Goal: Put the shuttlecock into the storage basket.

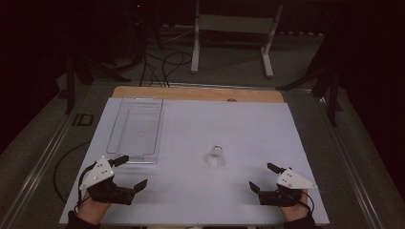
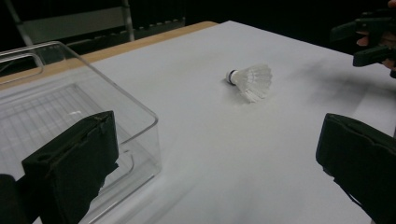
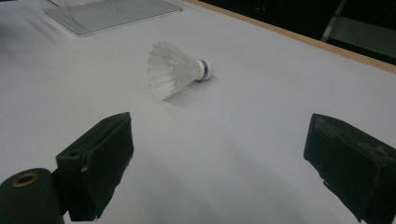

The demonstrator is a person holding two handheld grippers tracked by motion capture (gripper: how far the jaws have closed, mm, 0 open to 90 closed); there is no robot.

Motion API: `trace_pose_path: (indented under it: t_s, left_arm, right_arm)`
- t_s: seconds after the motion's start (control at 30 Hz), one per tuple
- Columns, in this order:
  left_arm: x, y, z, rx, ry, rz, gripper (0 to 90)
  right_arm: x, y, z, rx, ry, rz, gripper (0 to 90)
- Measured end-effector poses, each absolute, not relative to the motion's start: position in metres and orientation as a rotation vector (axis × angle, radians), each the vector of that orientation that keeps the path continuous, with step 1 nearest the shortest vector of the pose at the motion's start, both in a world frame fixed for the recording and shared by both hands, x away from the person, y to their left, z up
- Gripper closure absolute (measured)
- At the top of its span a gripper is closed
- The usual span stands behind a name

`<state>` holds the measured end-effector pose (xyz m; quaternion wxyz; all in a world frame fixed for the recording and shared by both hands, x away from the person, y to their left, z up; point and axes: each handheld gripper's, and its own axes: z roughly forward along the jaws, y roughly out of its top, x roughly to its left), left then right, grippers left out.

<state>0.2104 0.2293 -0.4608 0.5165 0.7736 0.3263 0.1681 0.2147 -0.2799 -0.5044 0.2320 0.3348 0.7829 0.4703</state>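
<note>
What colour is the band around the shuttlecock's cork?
Blue, on the white shuttlecock; it shows best in the right gripper view.

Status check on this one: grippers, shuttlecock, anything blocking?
Left gripper open, right gripper open, both empty. Shuttlecock lies on its side, untouched, between them. Clear bin beside left gripper. Nothing in the way.

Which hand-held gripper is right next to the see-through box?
The left hand-held gripper. One of its jaws reaches the near end of the clear plastic box, while the right hand-held gripper sits across the table, past the shuttlecock.
</note>
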Motion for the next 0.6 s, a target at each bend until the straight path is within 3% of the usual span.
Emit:
trace_pose_path:
  t_s: [0.6]
  left_arm:
    - [0.223,0.199,-0.451,1.959,0.719,0.328,0.0]
  right_arm:
    - [0.214,-0.278,-0.504,0.91,2.168,1.292,8.3]
